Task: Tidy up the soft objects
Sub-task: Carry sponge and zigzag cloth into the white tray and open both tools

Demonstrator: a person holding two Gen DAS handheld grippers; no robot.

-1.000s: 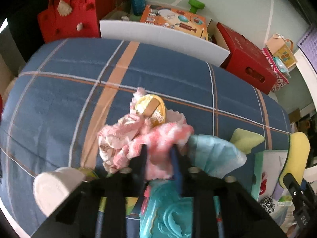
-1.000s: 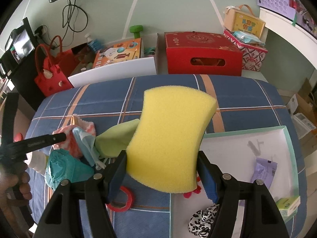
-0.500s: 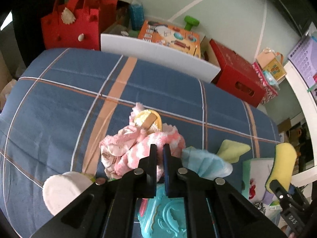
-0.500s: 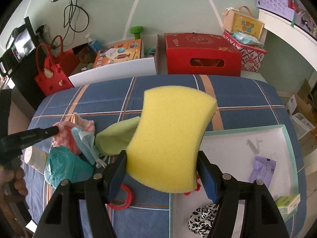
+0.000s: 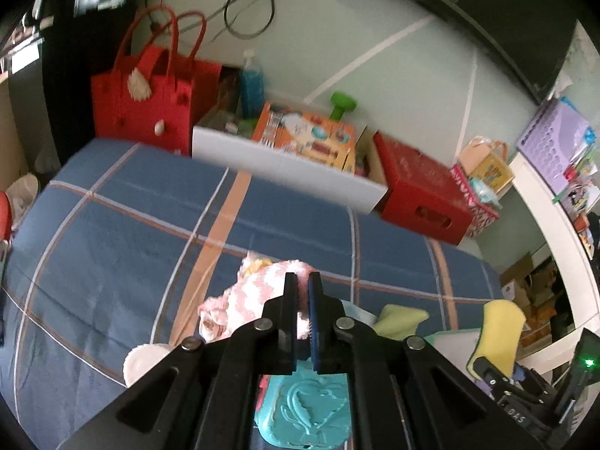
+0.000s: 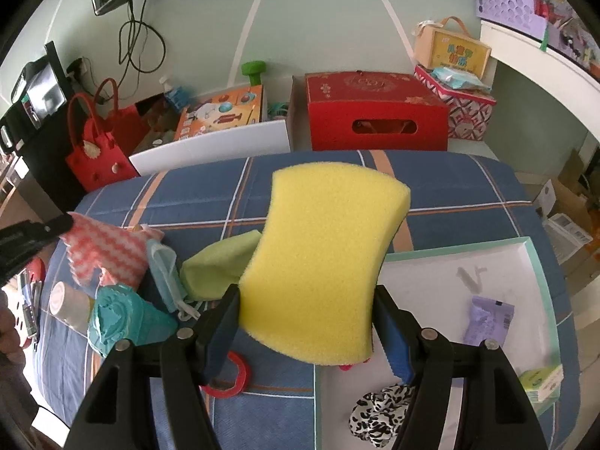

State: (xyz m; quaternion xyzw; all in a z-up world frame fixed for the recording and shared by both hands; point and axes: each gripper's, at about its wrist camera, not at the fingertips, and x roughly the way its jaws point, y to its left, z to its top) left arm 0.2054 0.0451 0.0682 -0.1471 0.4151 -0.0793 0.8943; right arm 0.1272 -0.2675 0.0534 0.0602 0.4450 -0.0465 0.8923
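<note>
My right gripper (image 6: 305,332) is clamped on the sponge (image 6: 322,262), which stands upright between the blue pads, above the spot where the blanket (image 6: 450,180) meets the tray's (image 6: 540,262) left edge. In the tray lie a purple packet (image 6: 487,320), a leopard-print scrunchie (image 6: 378,416) and a small green box (image 6: 542,382).

My left gripper (image 5: 303,285) has its tongs nearly together, pinching the pink-and-white cloth (image 5: 258,292); from the right wrist view the cloth (image 6: 105,255) hangs lifted from its tips, over the blanket's left side. Below it sit a teal toy (image 6: 123,318), a white roll (image 6: 69,303), a light blue mask (image 6: 165,273) and a green cloth (image 6: 221,266). A red ring (image 6: 232,378) lies on the blanket under my right tongs.
</note>
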